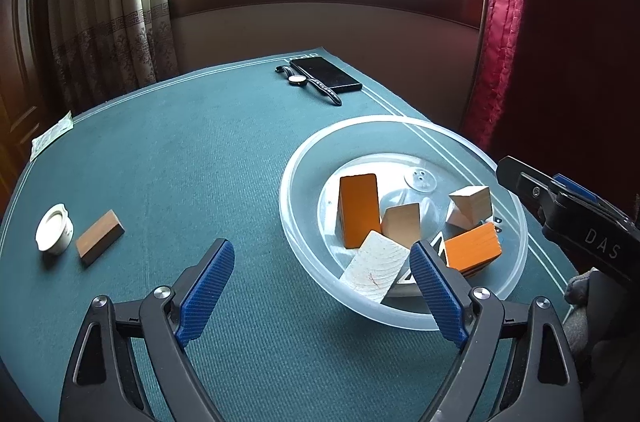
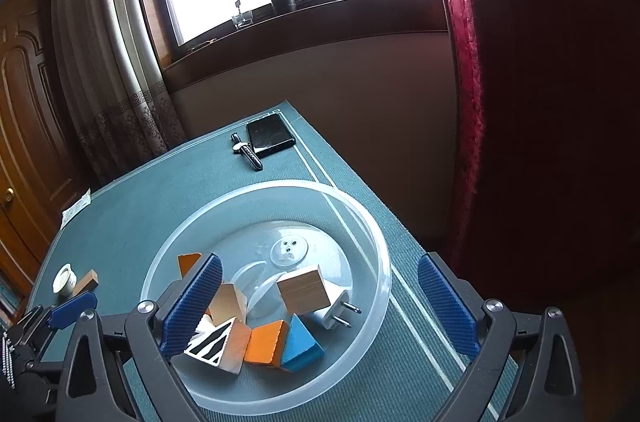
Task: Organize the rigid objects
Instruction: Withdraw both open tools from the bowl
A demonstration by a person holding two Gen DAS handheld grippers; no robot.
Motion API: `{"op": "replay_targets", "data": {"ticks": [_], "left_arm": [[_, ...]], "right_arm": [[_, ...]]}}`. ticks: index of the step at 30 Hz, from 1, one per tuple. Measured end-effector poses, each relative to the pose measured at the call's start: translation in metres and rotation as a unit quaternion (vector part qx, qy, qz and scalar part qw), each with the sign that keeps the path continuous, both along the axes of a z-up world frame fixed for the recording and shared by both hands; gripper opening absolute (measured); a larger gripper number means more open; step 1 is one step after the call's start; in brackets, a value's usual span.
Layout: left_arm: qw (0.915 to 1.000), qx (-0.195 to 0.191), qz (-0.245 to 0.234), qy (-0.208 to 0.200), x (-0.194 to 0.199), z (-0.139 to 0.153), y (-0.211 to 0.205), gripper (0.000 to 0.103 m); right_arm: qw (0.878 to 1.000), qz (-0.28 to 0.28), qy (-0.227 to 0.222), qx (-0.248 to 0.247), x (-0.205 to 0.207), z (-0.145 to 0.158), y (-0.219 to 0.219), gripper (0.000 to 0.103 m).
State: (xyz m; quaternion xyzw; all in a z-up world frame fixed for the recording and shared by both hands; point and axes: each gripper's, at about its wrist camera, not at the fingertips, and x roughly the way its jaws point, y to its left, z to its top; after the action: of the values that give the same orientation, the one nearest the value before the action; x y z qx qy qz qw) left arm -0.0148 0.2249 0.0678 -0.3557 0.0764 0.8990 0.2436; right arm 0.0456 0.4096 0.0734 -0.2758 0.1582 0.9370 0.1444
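Both grippers are tipped downward over the green table mat (image 1: 200,162). The left gripper (image 1: 322,286) is held at the near rim of the clear bowl (image 1: 404,318), its blue pads (image 1: 204,286) spread wide with nothing between them but mat and bowl edge. The right gripper (image 2: 318,306) is poised straight over the bowl, fingers fully parted, nothing clamped. Inside the bowl the orange blocks (image 2: 266,344), pale wooden blocks (image 2: 304,288), a blue wedge (image 2: 300,346), a striped black-and-white block (image 2: 210,340) and a white plug adapter (image 2: 336,310) are piled together. Out on the mat a brown block (image 1: 100,236) is left lying just beside a small white cup (image 1: 54,228). One orange block is partly hidden behind the right gripper's near finger. A phone (image 1: 326,74) and a watch (image 1: 308,84) are seen at the far edge.
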Motion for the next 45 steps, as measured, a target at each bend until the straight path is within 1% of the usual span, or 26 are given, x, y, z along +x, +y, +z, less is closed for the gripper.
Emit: {"op": "replay_targets", "data": {"ticks": [5,11,28,34,45], "left_arm": [[1.0000,-0.001,0.007,0.000,0.000,-0.001,-0.004,0.090],[0.9998,0.001,0.018,-0.003,-0.002,-0.002,-0.010,0.090],[0.9990,0.005,0.043,-0.013,-0.008,-0.007,-0.032,0.090],[0.9980,0.008,0.062,-0.015,-0.009,-0.010,-0.048,0.090],[0.9940,0.017,0.107,-0.016,-0.019,-0.012,-0.093,0.090]], "right_arm": [[1.000,0.006,-0.001,0.002,-0.001,-0.002,-0.003,0.102],[1.000,0.015,0.003,0.021,-0.001,-0.002,-0.011,0.102],[0.999,0.030,-0.006,0.034,-0.003,-0.005,-0.024,0.102],[0.998,0.045,-0.005,0.048,-0.003,-0.004,-0.036,0.102],[0.994,0.099,-0.003,0.053,-0.003,0.000,-0.069,0.102]]}}
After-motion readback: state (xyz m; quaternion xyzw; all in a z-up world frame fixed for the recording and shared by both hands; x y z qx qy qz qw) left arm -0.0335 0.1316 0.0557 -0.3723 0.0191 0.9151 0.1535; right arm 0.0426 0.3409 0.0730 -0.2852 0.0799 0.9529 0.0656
